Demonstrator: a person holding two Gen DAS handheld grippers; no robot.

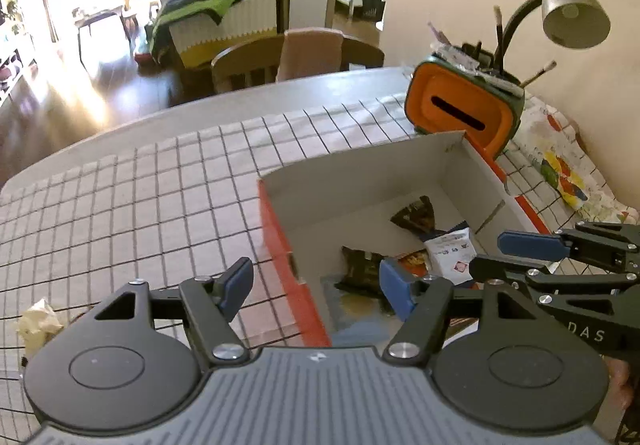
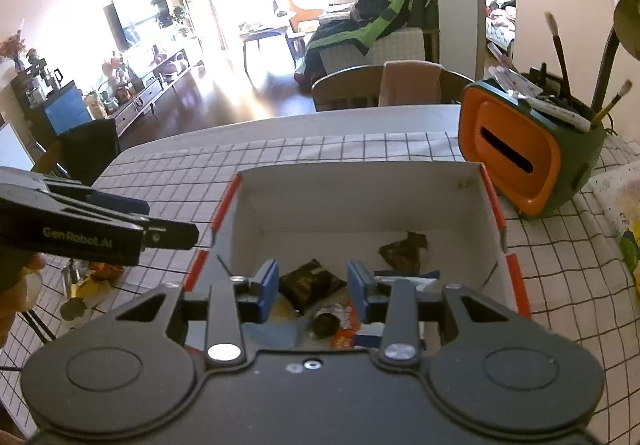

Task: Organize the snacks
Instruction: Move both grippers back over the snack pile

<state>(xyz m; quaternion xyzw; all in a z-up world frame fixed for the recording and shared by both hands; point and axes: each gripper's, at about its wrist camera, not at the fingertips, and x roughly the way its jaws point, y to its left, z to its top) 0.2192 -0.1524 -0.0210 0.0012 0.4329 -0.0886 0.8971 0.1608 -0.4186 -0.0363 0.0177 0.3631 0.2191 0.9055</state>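
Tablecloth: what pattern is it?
Tablecloth: white with a thin black grid; clearest in the left wrist view.

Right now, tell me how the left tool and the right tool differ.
The left tool has its blue pads spread wide; the right tool holds its pads closer together. The left tool sits over the near corner of the orange-edged box, half above the checked tablecloth; the right tool sits squarely over the box interior, above a dark snack packet. Both are open and hold nothing.
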